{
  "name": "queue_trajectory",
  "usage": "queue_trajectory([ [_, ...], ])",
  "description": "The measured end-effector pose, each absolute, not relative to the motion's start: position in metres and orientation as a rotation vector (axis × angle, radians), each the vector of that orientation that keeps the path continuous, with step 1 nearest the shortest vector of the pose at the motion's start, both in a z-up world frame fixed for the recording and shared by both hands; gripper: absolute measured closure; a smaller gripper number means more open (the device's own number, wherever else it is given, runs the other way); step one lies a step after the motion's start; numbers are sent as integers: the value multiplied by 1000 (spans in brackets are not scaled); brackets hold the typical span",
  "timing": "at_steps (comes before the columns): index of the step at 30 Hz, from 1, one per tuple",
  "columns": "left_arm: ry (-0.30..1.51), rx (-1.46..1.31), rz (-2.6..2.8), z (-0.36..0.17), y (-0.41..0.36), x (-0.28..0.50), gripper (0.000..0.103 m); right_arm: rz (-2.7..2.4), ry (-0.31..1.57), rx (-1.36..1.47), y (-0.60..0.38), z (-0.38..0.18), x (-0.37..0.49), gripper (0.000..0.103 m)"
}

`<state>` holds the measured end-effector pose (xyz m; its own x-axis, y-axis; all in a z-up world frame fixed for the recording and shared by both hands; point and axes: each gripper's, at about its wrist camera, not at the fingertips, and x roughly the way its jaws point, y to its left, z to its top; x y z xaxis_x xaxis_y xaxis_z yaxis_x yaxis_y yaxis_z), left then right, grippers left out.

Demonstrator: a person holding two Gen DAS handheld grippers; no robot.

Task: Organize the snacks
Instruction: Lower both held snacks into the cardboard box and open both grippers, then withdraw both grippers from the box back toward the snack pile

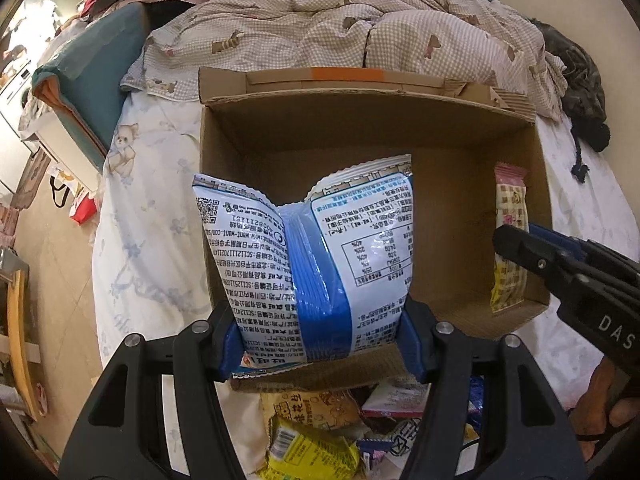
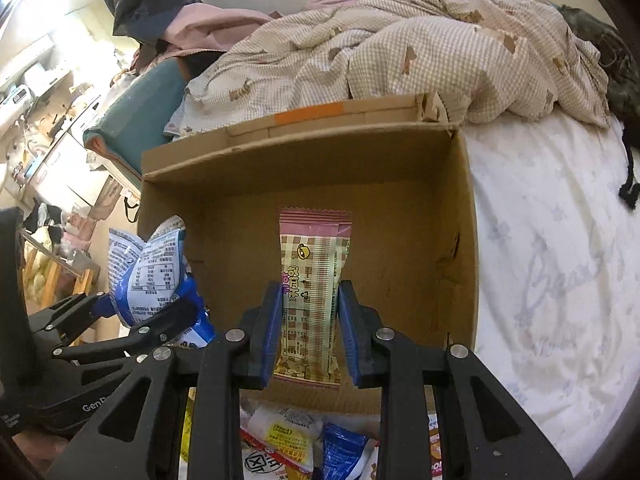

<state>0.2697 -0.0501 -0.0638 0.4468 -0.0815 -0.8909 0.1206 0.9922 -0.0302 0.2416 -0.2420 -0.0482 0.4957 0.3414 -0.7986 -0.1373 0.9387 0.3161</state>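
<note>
While my left tongs (image 1: 320, 344) clamp the blue-white bag (image 1: 308, 256) and my right tongs (image 2: 310, 344) pinch the pink bar (image 2: 314, 292), both hang over the cardboard box (image 2: 360, 168); loose snacks (image 1: 316, 436) crowd the bed (image 2: 540, 260) below.

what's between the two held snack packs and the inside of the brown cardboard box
Nothing visible. The blue and white snack bag in the left gripper and the pink checked snack bar in the right gripper hang over the open-topped brown cardboard box.
</note>
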Motion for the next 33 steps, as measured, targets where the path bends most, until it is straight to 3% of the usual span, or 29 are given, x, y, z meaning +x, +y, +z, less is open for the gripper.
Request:
queue_trajectory([
  [18, 1141, -29, -115, -74, -40, 279, 41, 311, 1104, 327, -247, -73, 261, 73],
  [23, 1131, -53, -123, -70, -40, 276, 13, 308, 1106, 354, -250, -73, 263, 71],
  [26, 1118, -52, -125, -66, -40, 275, 11, 307, 1111, 361, -251, -73, 263, 69],
  [27, 1115, -51, -123, -65, -40, 275, 11, 309, 1112, 366, -252, -73, 263, 67],
  [31, 1107, -60, -129, -62, -38, 274, 11, 309, 1093, 376, -253, -70, 261, 38],
  [33, 1096, -62, -128, -60, -37, 273, 11, 314, 1079, 375, -253, -67, 261, 36],
])
